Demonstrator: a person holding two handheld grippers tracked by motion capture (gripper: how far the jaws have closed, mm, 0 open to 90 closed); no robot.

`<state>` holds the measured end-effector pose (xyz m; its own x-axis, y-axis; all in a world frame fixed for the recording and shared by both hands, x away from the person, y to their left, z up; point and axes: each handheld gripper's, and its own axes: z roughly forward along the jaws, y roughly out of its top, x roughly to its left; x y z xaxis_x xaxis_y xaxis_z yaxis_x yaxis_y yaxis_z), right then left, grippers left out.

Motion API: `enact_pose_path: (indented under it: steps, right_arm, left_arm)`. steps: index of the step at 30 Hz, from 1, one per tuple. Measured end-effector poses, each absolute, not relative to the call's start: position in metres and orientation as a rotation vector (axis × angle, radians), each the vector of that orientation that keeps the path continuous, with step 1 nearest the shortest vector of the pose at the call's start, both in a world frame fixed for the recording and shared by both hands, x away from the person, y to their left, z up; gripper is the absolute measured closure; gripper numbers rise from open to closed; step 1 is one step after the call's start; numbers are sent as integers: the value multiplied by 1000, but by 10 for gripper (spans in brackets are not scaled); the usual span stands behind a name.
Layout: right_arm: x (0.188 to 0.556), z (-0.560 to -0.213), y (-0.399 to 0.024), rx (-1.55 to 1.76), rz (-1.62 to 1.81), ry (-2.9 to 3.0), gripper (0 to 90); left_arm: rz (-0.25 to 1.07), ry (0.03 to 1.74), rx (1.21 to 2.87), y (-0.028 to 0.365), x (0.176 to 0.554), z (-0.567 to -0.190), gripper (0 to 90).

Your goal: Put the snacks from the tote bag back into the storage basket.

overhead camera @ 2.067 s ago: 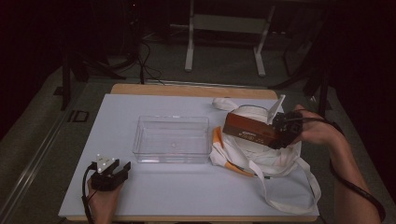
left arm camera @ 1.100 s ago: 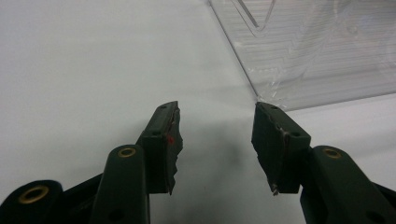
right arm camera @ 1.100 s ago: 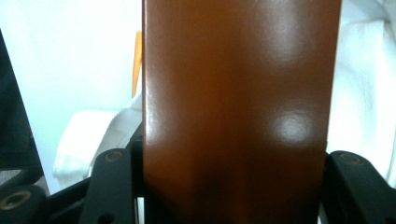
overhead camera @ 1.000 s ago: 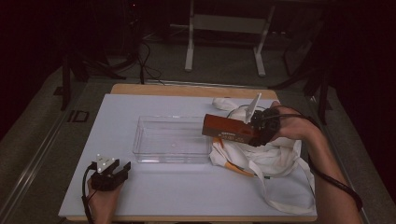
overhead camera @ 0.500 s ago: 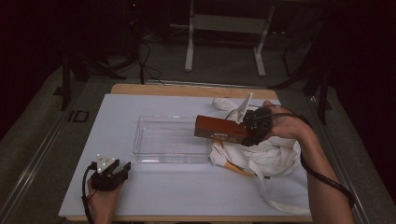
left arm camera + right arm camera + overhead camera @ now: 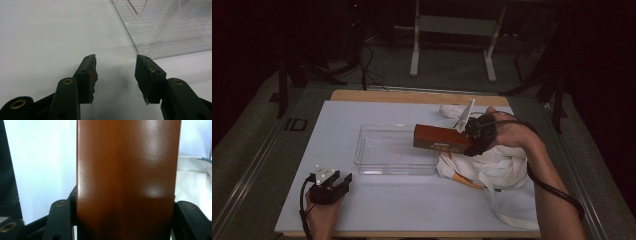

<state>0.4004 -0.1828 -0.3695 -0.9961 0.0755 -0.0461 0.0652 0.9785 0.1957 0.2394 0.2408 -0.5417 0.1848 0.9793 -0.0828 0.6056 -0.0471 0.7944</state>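
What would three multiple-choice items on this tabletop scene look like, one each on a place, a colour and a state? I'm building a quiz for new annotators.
1. Where is the clear tray?
A. On the white bag
B. On the table, left of the white bag
C. In the left gripper

2. What colour is the box in the right gripper?
A. Brown
B. Green
C. Yellow

3. How is the left gripper?
A. Shut on the tray
B. Shut on the bag
C. Open, holding nothing

Key:
1 B: the high view shows it on the white tabletop beside the bag.
2 A: the right gripper view shows its glossy brown face.
3 C: the left gripper view shows bare table between its spread jaws.
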Motion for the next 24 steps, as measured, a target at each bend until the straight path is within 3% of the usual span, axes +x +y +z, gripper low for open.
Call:
enact_pose_path:
  steps: [24]
  right_arm:
    - [400, -377, -149, 21, 306, 3085, 433]
  left_arm:
    - [648, 1509, 1729, 242, 239, -542, 519]
